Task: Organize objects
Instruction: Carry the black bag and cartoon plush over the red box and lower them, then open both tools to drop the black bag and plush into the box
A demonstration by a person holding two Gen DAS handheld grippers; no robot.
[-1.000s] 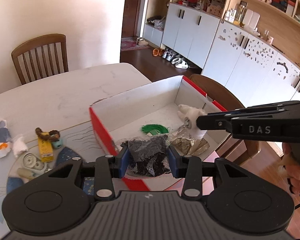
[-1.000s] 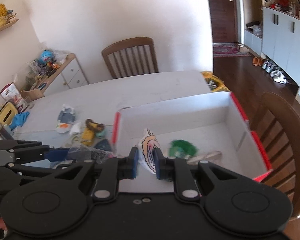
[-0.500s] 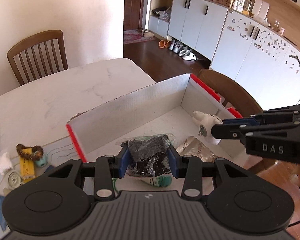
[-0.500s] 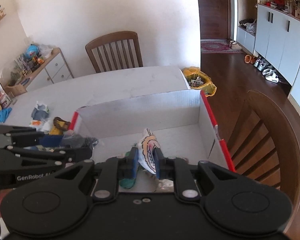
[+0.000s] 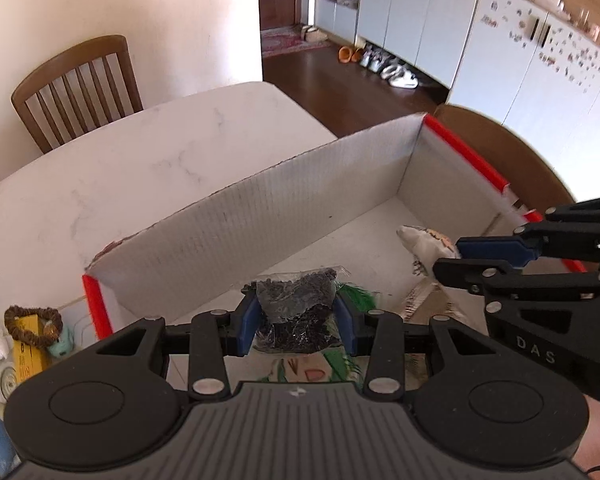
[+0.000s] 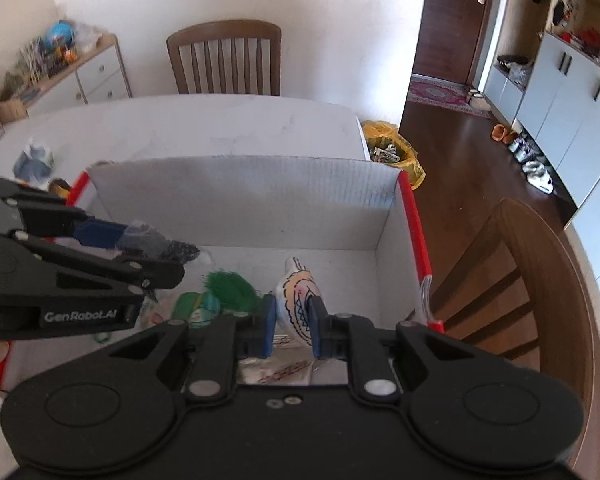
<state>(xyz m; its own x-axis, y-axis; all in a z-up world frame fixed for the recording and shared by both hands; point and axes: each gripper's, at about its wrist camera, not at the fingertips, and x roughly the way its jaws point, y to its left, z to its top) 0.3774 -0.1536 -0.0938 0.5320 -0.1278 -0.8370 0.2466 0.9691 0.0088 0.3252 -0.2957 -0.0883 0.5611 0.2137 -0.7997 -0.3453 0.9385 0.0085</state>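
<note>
Table: loose bits at your 9 o'clock not yet boxed.
Box: green figure already inside.
Left gripper: pinching bag of dark bits, over box floor, 6 o'clock.
Right gripper: pinching patterned white pouch, over box, near 3 o'clock wall.
Hidden: flat packets under both grippers; contents unreadable.

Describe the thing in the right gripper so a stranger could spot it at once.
Find the white cardboard box with red edges on the pale table. Over its floor, toward the right wall, the right gripper pinches a small white soft toy. Unlike the green-haired figure beside it, it is white with orange and dark line markings.
</note>
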